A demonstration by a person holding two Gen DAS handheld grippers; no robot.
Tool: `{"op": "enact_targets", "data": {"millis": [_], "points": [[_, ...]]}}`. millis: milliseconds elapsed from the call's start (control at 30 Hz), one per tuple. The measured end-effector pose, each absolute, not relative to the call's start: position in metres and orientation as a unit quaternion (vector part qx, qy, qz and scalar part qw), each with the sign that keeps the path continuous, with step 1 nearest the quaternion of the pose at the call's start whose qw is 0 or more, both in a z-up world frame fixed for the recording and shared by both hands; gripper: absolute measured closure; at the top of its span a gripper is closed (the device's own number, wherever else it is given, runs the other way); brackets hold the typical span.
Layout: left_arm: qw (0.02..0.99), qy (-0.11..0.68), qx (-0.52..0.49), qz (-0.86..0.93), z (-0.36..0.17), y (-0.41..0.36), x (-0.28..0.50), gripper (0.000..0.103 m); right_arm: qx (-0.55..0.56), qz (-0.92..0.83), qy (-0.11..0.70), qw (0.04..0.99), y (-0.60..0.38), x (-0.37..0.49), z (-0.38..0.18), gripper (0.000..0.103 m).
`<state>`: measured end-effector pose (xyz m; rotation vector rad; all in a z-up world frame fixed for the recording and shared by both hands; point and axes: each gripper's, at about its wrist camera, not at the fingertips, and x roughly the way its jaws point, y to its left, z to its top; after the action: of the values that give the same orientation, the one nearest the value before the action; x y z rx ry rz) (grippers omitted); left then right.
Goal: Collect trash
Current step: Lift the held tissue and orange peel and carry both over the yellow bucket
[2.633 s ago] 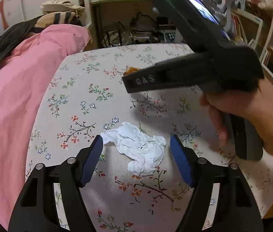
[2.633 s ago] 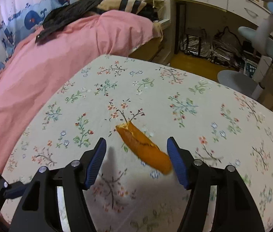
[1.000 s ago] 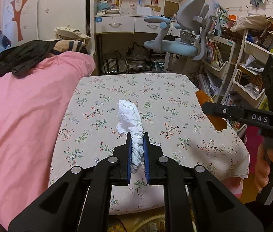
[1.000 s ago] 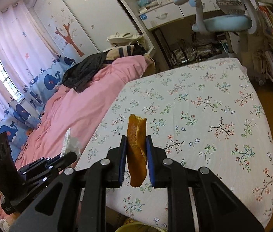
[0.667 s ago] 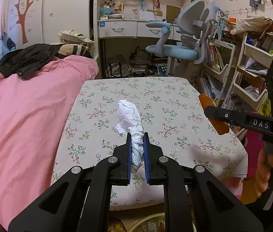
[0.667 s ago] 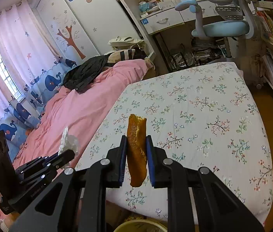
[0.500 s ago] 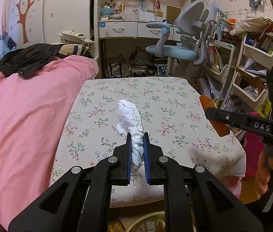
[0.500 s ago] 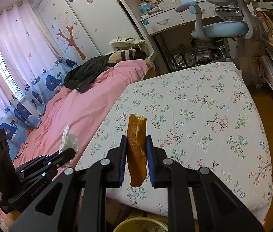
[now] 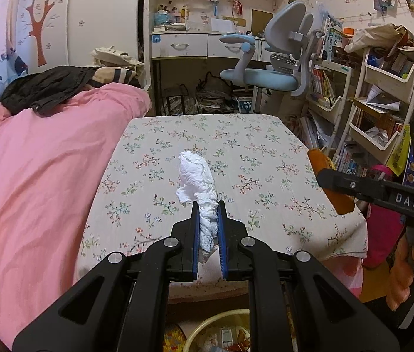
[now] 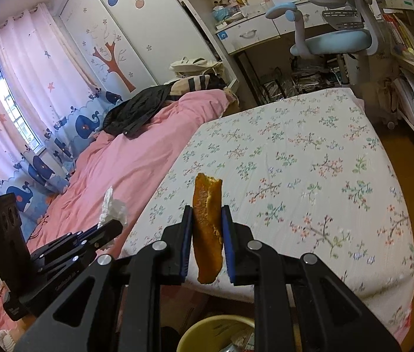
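Observation:
My left gripper [image 9: 208, 205] is shut on a crumpled white tissue [image 9: 196, 176], which sticks up above the blue pads over the near end of the floral table [image 9: 265, 152]. My right gripper [image 10: 207, 209] is shut on a long strip of orange peel [image 10: 207, 205] held upright. In the left wrist view the right gripper [image 9: 321, 176] with the peel [image 9: 337, 199] is at the right, beyond the table's corner. In the right wrist view the left gripper [image 10: 117, 226] with the tissue [image 10: 110, 205] is at the lower left. A yellow-rimmed bin [image 9: 207, 322] sits below both grippers, seen also as the bin [image 10: 207, 325] in the right wrist view.
A pink quilt [image 9: 30, 176] covers the bed left of the table, with dark clothes [image 9: 45, 88] at its far end. A blue desk chair [image 9: 265, 73] and a white desk stand behind the table. Crowded shelves [image 9: 383, 102] line the right side. A hand [image 9: 406, 272] grips the right tool.
Both grippers have drawn back from the table toward its near edge with their loads still held. The bin's rim has come further into view at the bottom of both views.

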<state>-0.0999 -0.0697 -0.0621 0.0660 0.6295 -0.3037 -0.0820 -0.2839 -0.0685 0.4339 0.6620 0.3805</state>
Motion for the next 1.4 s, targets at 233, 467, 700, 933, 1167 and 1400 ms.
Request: {"op": "enact_targets", "data": {"millis": [233, 467, 700, 933, 1167, 1400], "points": [[0.937, 0.315, 0.035, -0.149, -0.071, -0.063, -0.129, 0.093, 0.214, 0.189, 0.331, 0.899, -0.277, -0.103, -0.077, 0.083], [0.932, 0.326, 0.04, -0.153, -0.082, -0.061, -0.159, 0.093, 0.215, 0.193, 0.349, 0.891, -0.269, -0.125, -0.09, 0.083], [0.925, 0.341, 0.037, -0.161, -0.093, -0.06, -0.19, 0.093, 0.214, 0.196, 0.364, 0.885, -0.264, -0.146, -0.101, 0.083], [0.906, 0.385, 0.036, -0.175, -0.117, -0.067, -0.219, 0.093, 0.211, 0.2, 0.376, 0.88, -0.26, -0.159, -0.107, 0.083], [0.876, 0.447, 0.005, -0.184, -0.143, -0.063, -0.232, 0.093, 0.208, 0.206, 0.389, 0.874, -0.254, -0.168, -0.113, 0.082], [0.847, 0.497, -0.01, -0.188, -0.166, -0.062, -0.242, 0.092, 0.191, 0.214, 0.417, 0.862, -0.24, -0.172, -0.126, 0.082]]}}
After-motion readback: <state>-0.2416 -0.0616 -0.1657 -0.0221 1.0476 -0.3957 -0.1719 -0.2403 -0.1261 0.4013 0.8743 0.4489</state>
